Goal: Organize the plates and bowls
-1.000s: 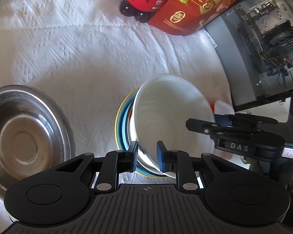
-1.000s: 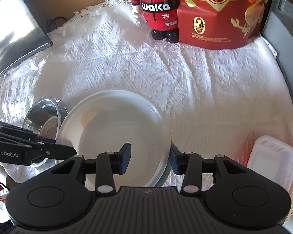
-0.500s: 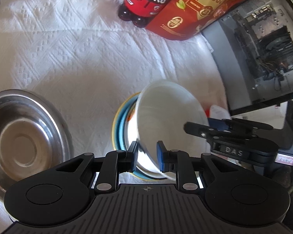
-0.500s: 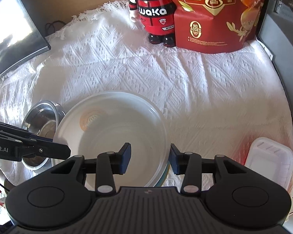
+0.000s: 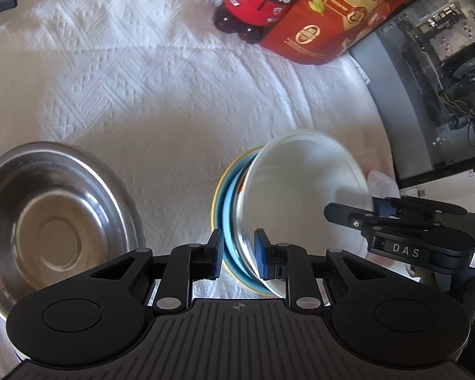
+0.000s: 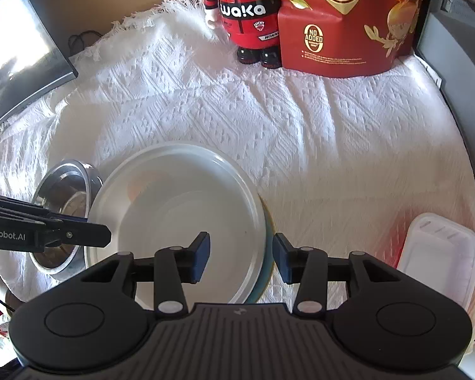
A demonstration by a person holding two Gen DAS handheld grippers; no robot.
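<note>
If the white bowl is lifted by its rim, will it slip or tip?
The white bowl looks smooth and glossy, so it may slip between the left gripper jaws. Held at one edge only, it will probably tilt; it already leans off the blue plate. It looks rigid, perhaps breakable.

Strong daylight washes over the white cloth (image 5: 148,88) ahead of me, bleaching its woven pattern near the left edge of my left view. My own black bodies throw soft shadows across the cloth in the foreground. The steel bowl (image 5: 47,228) shows bright streaks of glare on its rim. The white bowl (image 5: 304,190) is smeared with motion blur on its far edge, and the red pouch (image 5: 342,15) looks soft too. In my right view the monitor (image 6: 19,63) reflects a blown-out window patch. Both views bend hard at the edges.
</note>
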